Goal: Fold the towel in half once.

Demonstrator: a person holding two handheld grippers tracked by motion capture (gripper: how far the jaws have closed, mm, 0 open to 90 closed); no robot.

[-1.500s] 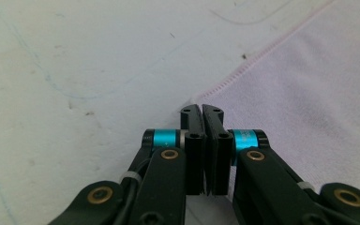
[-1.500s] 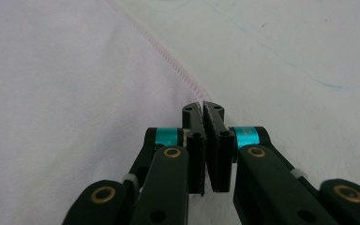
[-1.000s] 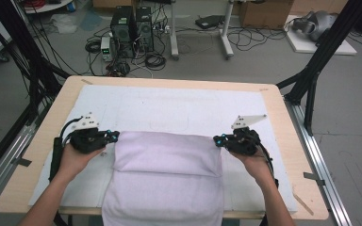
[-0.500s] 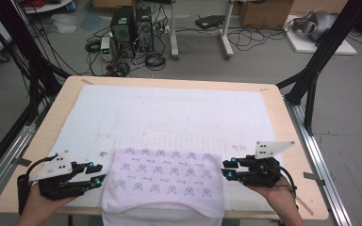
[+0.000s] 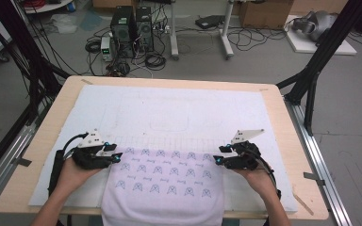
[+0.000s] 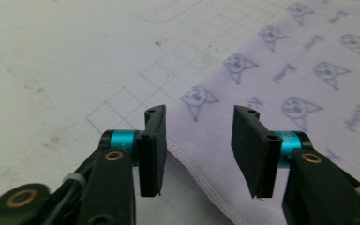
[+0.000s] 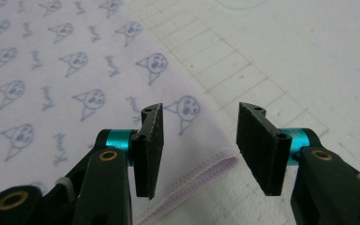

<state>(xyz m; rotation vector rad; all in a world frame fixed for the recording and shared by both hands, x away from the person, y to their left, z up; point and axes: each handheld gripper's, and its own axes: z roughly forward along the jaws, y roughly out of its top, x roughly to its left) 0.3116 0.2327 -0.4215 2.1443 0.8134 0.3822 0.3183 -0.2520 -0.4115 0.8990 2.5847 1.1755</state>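
A pale lilac cloth (image 5: 162,181) printed with small cat faces lies flat at the front middle of the white mat (image 5: 179,108), its near end hanging over the table edge. My left gripper (image 5: 118,155) sits at the cloth's far left corner and my right gripper (image 5: 218,159) at its far right corner. Both have just been opening. In the left gripper view the left gripper (image 6: 198,140) stands open over the hemmed cloth (image 6: 286,84) corner, its pads not pressing it. The right gripper (image 7: 199,140) likewise stands open above the cloth (image 7: 65,79) corner.
The mat carries a drawn grid and faint outlines and lies on a wooden table (image 5: 283,122). Black frame poles (image 5: 320,56) rise at both sides. Computer towers (image 5: 132,23) and cables sit on the floor beyond the far edge.
The cloth, earlier held doubled over at mid-table, was drawn toward the front edge and now lies spread flat, print up. Both grippers have let go of its corners and opened.
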